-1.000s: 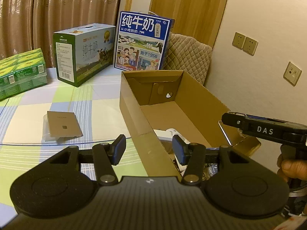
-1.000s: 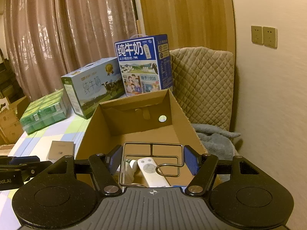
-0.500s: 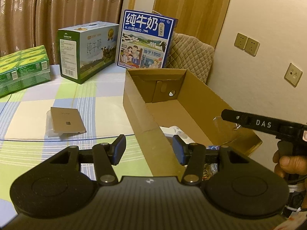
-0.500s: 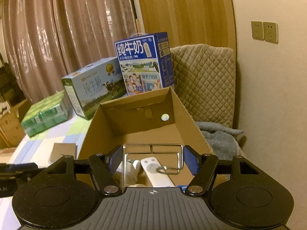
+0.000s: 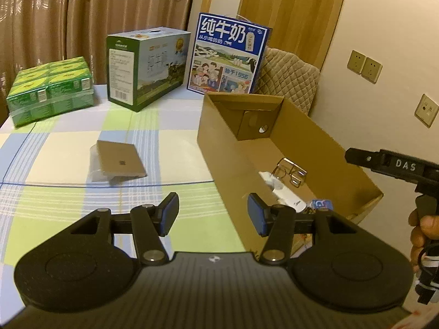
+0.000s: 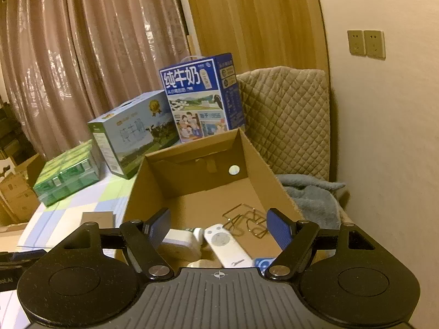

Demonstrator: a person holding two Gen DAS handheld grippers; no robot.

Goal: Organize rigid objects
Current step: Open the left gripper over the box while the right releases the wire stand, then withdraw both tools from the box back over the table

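An open cardboard box (image 5: 219, 148) (image 6: 208, 205) stands on the checked tablecloth. On its floor lie a bent metal wire rack (image 6: 247, 219) (image 5: 292, 172), a white remote (image 6: 227, 246) (image 5: 285, 192), a white plug-like item (image 6: 183, 244) and a small blue packet (image 6: 263, 263). Above the box's near end, my right gripper (image 6: 219, 227) has its jaws opening, with nothing between them; the rack rests free below. My left gripper (image 5: 212, 213) hovers at the box's left wall, its jaws opening and holding nothing. A flat tan box (image 5: 118, 161) lies on the cloth to the left.
A blue milk carton (image 5: 227, 54), a green-and-white carton (image 5: 145, 65) and a shrink-wrapped green pack (image 5: 49, 87) stand at the table's back. A quilted chair (image 6: 288, 120) with a grey cloth (image 6: 310, 197) is right of the box, by the wall. A hand (image 5: 422, 233) grips the right tool.
The right gripper's jaws widened and let go of the wire rack, which dropped onto the box floor. The left gripper shifted left, away from the box, and its jaws spread slightly.
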